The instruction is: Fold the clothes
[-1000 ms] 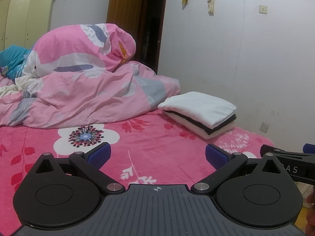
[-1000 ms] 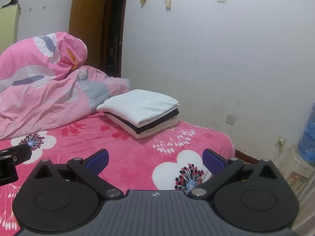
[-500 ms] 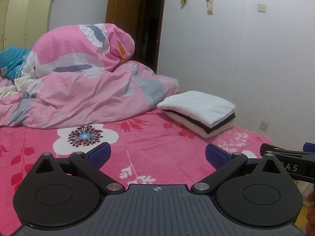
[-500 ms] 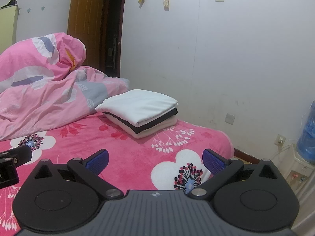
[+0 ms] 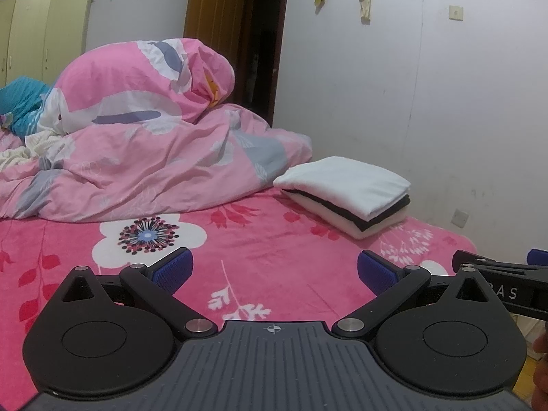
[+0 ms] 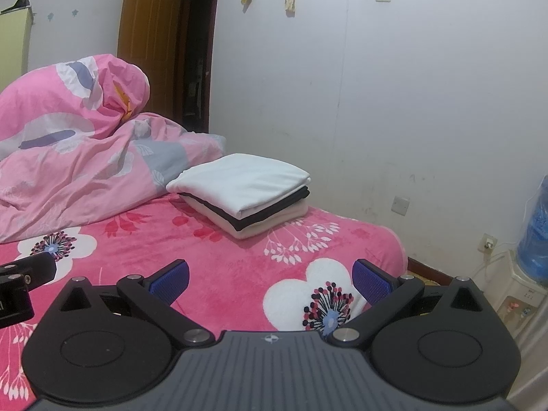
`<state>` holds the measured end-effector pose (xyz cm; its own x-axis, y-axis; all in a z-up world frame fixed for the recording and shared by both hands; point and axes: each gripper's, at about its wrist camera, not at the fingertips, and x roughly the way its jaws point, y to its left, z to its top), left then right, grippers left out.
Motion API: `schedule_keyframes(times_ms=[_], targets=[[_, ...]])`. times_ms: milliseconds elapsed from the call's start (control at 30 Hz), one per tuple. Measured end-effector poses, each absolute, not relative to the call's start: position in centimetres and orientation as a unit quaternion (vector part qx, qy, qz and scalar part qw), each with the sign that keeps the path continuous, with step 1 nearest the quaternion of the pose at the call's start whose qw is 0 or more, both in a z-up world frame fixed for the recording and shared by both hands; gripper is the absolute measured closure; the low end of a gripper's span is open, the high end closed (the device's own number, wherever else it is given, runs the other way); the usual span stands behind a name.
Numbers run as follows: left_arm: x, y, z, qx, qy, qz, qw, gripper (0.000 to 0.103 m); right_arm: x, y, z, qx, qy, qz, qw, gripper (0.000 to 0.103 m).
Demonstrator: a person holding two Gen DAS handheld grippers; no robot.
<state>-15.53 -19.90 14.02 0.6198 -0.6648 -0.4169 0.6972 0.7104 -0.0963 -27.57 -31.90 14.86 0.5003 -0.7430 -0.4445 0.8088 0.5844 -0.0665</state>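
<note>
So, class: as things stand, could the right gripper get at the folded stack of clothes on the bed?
Probably yes. The right gripper is open and empty, and only bare pink bedsheet lies between it and the folded stack. The crumpled duvet sits off to one side.

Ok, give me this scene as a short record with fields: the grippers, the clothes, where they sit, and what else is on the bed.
left hand-held gripper: open, empty, above the bed
right hand-held gripper: open, empty, above the bed
folded stack: white on top, black in the middle, cream at the bottom
stack place: on the pink floral sheet, near the wall
pink duvet: heaped, unfolded, behind the stack
</note>
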Motion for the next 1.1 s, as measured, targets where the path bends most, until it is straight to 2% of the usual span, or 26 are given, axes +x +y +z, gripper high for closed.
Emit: schedule_keyframes(times_ms=[1100], targets=[[-15.76,-20.08,14.09,0.042,0.216,-0.375,0.9,0.0,-27.35,-31.96,14.54,0.077,0.22,-0.446,0.864,0.0]])
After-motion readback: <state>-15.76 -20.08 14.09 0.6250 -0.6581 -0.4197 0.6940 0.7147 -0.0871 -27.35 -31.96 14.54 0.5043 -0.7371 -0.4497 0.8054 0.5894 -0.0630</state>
